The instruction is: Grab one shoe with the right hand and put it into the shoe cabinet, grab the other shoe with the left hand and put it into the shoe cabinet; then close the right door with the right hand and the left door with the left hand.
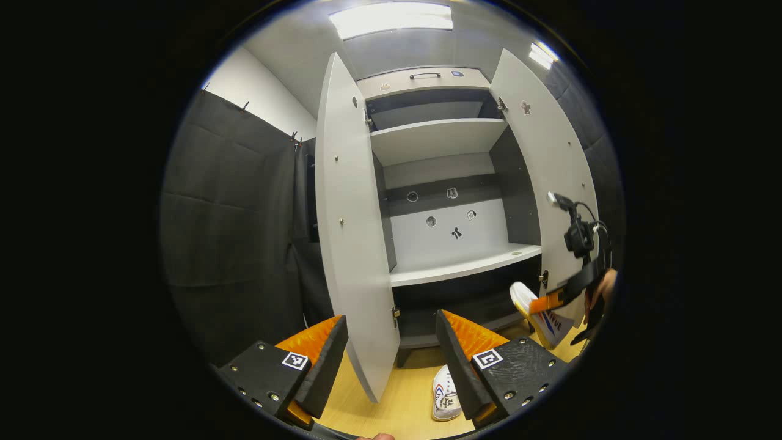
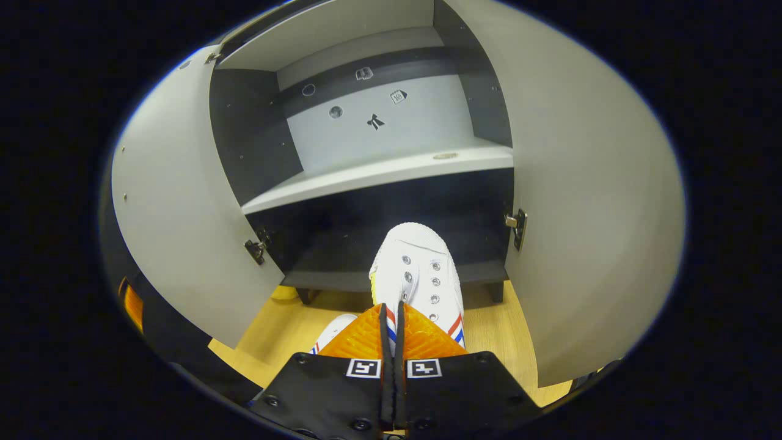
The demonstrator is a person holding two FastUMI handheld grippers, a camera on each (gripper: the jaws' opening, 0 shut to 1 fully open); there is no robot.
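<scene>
**Jaws: R clamped on shoe, L wide open w/ nothing in it**

R gripper [image 2: 391, 324] in right gripper view: fingers pinched nearly together on the white shoe [image 2: 415, 269], gripping what looks like its rear/upper edge; toe points fwd toward the shoe cabinet [image 2: 379, 171]. Shoe has red + blue side stripes and a row of eyelets. It's held off the floor, toe in front of the dark bottom compartment, under the lower grey shelf [image 2: 379, 174]. Can't tell if toe is past the cabinet's front edge.

L gripper [image 1: 391, 360] in left gripper view: fingers spread well apart, holding nothing, aimed at the cabinet. Second shoe [image 1: 445, 394] lies on the wooden floor [image 1: 397, 403] just beside its right finger, toe toward cabinet base.

Both doors open: left door [image 1: 351, 214] swung out toward camera, right door [image 1: 550, 171] likewise. Shelves inside carry no shoes; small stickers on the back panel.

Left gripper view also catches the R gripper at far right, w/ a hand behind it, carrying the first shoe low near the right door's bottom hinge
</scene>
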